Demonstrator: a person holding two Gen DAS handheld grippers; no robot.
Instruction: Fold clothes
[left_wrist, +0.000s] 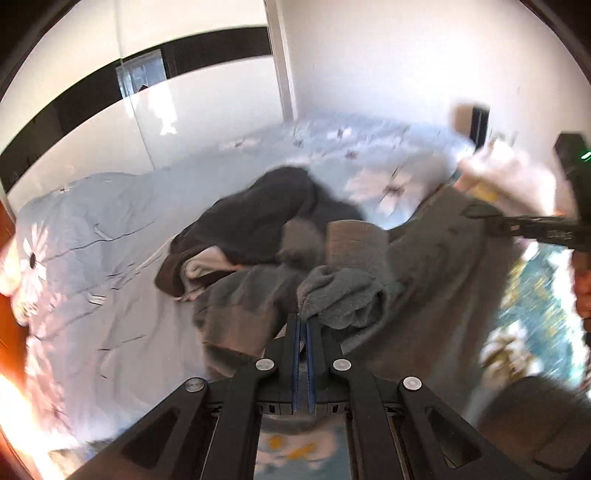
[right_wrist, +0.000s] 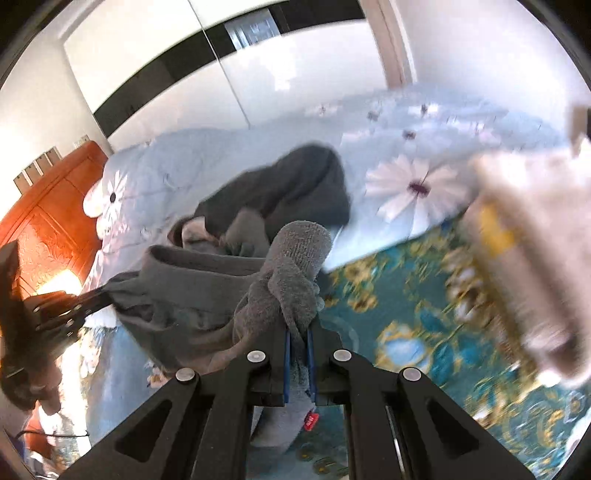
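Note:
A grey fleece garment (left_wrist: 417, 288) hangs stretched between my two grippers above the bed. My left gripper (left_wrist: 303, 320) is shut on a bunched edge of it. My right gripper (right_wrist: 299, 330) is shut on another bunched edge of the same garment (right_wrist: 192, 291), with a ribbed cuff (right_wrist: 303, 240) standing up above the fingers. In the left wrist view the right gripper (left_wrist: 476, 214) shows at the right, pinching the cloth. In the right wrist view the left gripper (right_wrist: 99, 295) shows at the left, pinching the cloth. A dark garment (left_wrist: 258, 218) lies crumpled on the bed behind.
The bed has a pale blue quilt with white flowers (left_wrist: 110, 236). A teal and gold patterned cover (right_wrist: 424, 314) lies at the near right. An orange wooden headboard (right_wrist: 48, 210) stands at the left. A white wardrobe (right_wrist: 184, 74) lines the far wall.

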